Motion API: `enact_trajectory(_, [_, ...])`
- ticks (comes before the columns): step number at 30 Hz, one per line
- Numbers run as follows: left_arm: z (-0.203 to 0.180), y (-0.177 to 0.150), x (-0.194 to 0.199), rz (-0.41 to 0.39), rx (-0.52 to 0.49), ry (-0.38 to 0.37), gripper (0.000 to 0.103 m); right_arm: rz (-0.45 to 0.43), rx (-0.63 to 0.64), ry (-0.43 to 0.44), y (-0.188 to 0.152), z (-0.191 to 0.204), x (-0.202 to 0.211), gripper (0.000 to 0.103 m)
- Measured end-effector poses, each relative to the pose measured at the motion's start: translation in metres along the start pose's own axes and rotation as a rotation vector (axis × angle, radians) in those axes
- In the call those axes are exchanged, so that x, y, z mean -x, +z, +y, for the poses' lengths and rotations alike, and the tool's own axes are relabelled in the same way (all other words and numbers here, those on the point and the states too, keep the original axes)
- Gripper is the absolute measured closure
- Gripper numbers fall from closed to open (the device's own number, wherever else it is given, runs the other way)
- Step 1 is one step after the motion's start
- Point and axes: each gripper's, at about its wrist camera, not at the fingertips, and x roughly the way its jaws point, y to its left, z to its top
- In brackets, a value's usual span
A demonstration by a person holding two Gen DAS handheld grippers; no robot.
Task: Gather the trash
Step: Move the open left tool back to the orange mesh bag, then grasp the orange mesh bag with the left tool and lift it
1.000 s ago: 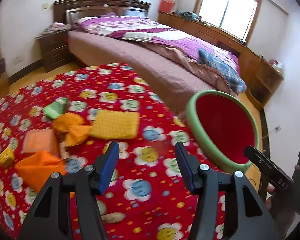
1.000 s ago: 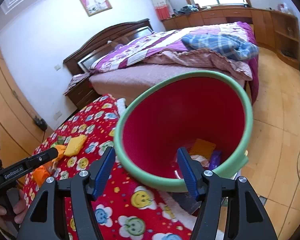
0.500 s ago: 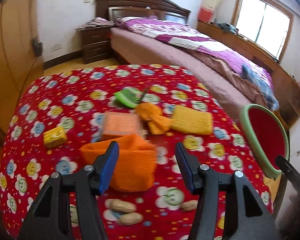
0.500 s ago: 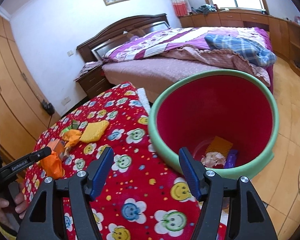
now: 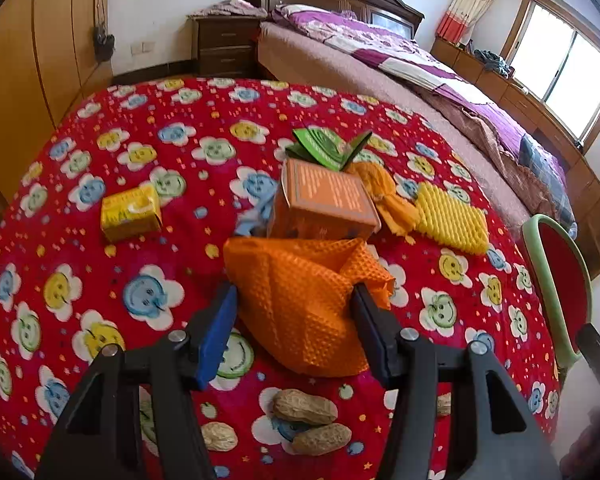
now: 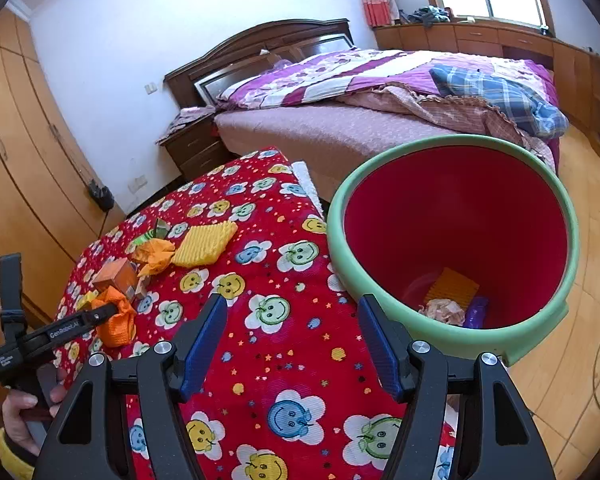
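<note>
Bedroom, daylit: wooden bed (image 6: 340, 120) with purple quilt, wardrobe doors along one wall, wood floor. Foreground surface: desk (image 5: 180, 128) under a red cloth printed with smiling flowers. Trash on desk, itemised: orange mesh wrapper (image 5: 304, 300), crumpled, nearest the left tongs; orange carton (image 5: 324, 204) touching its far edge; green packet (image 5: 328, 148) behind the carton; orange crumpled paper (image 5: 388, 200) and yellow foam net (image 5: 452, 220) to the right of the carton; small yellow box (image 5: 130, 212) apart to the left; peanut shells (image 5: 304, 406) at the near edge, under the tongs. Receptacle: green-rimmed red bin (image 6: 452, 248), beside the desk on the right, already containing a yellow net, crumpled paper and a purple item. Left tongs (image 5: 296, 312): spread, jaws standing either side of the orange mesh wrapper, which lies directly ahead between them; whether the pads touch it cannot be told, and no pinch shows. The wrapper's longer dimension runs away from the tongs, toward the carton, so the jaws cross its narrower span. Right tongs (image 6: 292, 324): spread, holding nothing, over the desk's near right part with the bin just beyond the right jaw. Judgement: the left tongs are much the nearer to the wrapper; the coming move appears to be a closure on it, then carriage rightward to the bin.
</note>
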Motion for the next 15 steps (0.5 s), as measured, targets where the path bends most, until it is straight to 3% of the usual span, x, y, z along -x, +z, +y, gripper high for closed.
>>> enact_trajectory(8, [-0.011, -0.008, -0.006, 0.032, -0.028, -0.043, 0.045, 0.022, 0.012, 0.009, -0.002, 0.008, -0.007, 0.034])
enact_trajectory(15, [-0.019, -0.013, 0.006, 0.001, -0.092, -0.134, 0.076, 0.042, 0.049, 0.018, 0.0, 0.02, -0.015, 0.034])
